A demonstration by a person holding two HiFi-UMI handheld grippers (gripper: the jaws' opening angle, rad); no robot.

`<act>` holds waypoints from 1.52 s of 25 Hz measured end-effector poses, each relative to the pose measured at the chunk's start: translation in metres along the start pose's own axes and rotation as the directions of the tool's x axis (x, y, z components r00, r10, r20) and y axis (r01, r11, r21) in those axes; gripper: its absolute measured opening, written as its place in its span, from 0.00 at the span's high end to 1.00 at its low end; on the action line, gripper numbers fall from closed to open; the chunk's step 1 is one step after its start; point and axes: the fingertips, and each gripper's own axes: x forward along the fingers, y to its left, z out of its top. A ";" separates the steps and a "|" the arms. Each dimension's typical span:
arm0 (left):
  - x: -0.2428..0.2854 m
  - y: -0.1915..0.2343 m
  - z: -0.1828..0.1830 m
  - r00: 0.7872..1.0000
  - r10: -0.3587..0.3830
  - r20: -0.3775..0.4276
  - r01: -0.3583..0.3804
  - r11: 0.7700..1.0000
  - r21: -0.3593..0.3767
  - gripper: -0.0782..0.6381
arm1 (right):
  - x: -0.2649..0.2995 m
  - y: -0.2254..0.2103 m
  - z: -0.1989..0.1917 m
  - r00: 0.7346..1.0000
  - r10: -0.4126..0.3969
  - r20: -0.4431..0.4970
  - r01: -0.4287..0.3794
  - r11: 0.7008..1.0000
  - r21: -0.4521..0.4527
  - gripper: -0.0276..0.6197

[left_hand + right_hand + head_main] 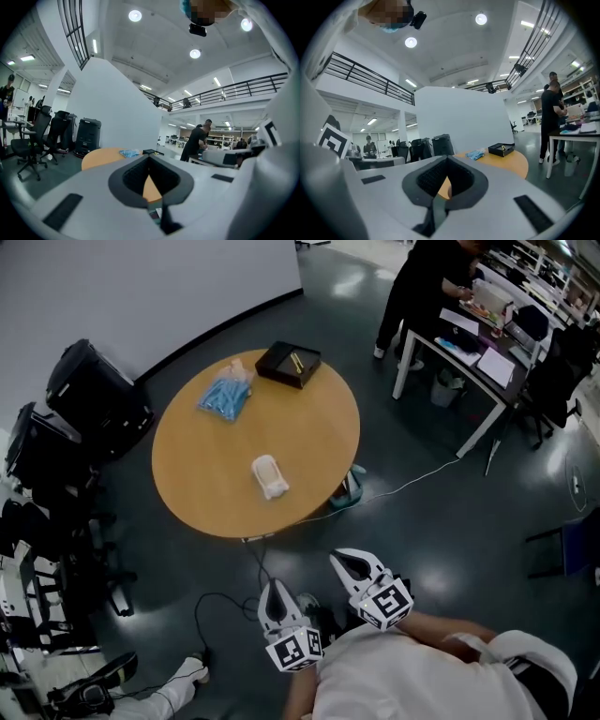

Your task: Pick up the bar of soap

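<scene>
The bar of soap [269,475], pale and oblong, lies on the round wooden table [206,465], toward its near edge. Both grippers hang low over the floor on my side of the table, well short of the soap. My left gripper [277,601] and right gripper [354,568] are shut with nothing between their fingers. In the left gripper view the closed gripper [150,157] points at the table [101,157]. The right gripper [447,157] also faces the table [511,164] in its own view. The soap cannot be made out clearly in either gripper view.
A blue packet [226,395] and a black box [289,363] sit at the table's far side. Black chairs and cases [94,395] stand to the left. A person [422,287] works at a white desk [469,352] at the back right. Cables [412,482] run across the dark floor.
</scene>
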 end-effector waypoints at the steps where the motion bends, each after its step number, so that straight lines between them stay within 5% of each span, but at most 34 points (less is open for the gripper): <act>1: 0.009 0.003 0.003 1.000 0.001 0.003 -0.001 1.000 0.005 0.88 | 0.010 -0.003 -0.001 1.000 0.004 -0.006 -0.004 1.000 0.004 0.94; 7: 0.088 0.050 0.005 1.000 -0.014 -0.005 0.014 1.000 0.003 0.88 | 0.093 -0.019 -0.006 1.000 -0.019 -0.003 0.019 1.000 0.004 0.94; 17: 0.219 0.113 0.054 0.982 -0.187 0.018 0.187 0.982 0.015 0.88 | 0.226 -0.052 -0.028 0.982 -0.157 -0.104 0.158 0.987 -0.005 0.94; 28: 0.261 0.133 0.057 0.979 -0.200 -0.037 0.200 0.980 -0.018 0.88 | 0.310 -0.072 -0.060 0.955 -0.170 -0.244 0.181 0.983 0.026 0.94; 32: 0.278 0.149 0.042 0.982 -0.173 -0.069 0.172 0.985 -0.023 0.88 | 0.340 -0.090 -0.101 0.917 -0.166 -0.362 0.193 0.980 0.040 0.91; 33: 0.280 0.152 0.039 0.983 -0.165 -0.076 0.163 0.986 -0.027 0.88 | 0.348 -0.096 -0.111 0.903 -0.172 -0.394 0.204 0.978 0.039 0.82; 35: 0.283 0.156 0.031 0.983 -0.155 -0.097 0.152 0.987 -0.045 0.88 | 0.359 -0.107 -0.133 0.863 -0.191 -0.468 0.228 0.973 0.023 0.63; 38: 0.284 0.158 0.020 0.979 -0.158 -0.128 0.150 0.986 -0.068 0.88 | 0.373 -0.123 -0.173 0.782 -0.230 -0.580 0.270 0.963 -0.018 0.59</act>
